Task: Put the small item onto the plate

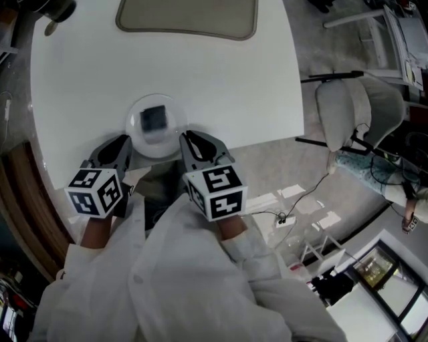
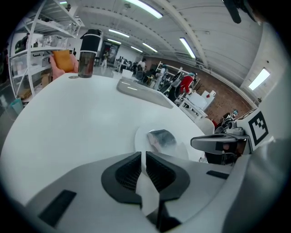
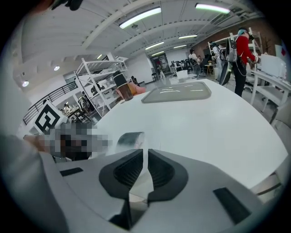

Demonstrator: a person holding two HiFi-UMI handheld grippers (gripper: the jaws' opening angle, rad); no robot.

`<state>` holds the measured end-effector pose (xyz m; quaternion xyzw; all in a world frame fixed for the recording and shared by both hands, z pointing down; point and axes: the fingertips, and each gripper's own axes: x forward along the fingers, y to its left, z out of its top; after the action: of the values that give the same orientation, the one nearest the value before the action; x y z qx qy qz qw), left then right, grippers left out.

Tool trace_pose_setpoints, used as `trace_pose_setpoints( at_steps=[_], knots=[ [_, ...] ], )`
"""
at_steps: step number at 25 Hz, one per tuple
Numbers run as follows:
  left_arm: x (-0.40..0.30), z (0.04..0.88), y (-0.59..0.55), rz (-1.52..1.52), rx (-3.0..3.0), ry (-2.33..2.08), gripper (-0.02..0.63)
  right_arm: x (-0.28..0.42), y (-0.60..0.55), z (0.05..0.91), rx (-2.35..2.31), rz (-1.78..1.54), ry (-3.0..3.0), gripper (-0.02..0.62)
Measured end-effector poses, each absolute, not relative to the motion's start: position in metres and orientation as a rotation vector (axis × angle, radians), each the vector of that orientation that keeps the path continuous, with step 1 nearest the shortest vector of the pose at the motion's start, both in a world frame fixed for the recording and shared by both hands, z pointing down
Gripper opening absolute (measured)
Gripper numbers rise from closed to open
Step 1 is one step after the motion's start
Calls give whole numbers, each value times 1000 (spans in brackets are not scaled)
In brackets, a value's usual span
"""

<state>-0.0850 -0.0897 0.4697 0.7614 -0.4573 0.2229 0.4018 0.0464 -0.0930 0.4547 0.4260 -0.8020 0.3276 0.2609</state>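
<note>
**Small item on the plate, both grippers closed and empty**

Head view: A white counter [image 1: 221, 87] fills the upper part of the picture. A round, pale plate [image 1: 138, 137] sits at its near edge, and the small item [image 1: 154, 119], dark and square, lies on the plate about at its middle. The left gripper [image 1: 123, 141] is just left of the plate and the right gripper [image 1: 186, 137] just right of it, so the plate is between their tips. A grey tray [image 1: 187, 17] lies at the far side of the counter. A pale chair [image 1: 351, 107] stands on the floor to the right. White sleeves [image 1: 200, 280] cover the person's arms.

Left gripper view: The jaws are together with only a thin slit between the ribbed pads, and nothing is in it. The small item shows just beyond them on the plate, with the right gripper to the right. A dark tumbler [image 2: 86, 59] stands at the far left of the counter.

Right gripper view: These jaws are likewise drawn together and hold nothing. The small item lies just beyond and to the left of them, and the tray is farther off.
</note>
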Motion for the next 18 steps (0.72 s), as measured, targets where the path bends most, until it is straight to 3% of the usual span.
trace_pose_setpoints(
  at_steps=[9,13,18],
  knots=[
    [-81,478,-85,512,1848,-1121,69,57,-89,463,1165,940,-2131,24],
    [-85,478,-86,513,1838,-1123,83,56,-88,468,1162,982,-2110,77],
    [-80,481,-85,499,1842,-1095,92,58,-88,475,1165,998,-2083,95]
  ],
)
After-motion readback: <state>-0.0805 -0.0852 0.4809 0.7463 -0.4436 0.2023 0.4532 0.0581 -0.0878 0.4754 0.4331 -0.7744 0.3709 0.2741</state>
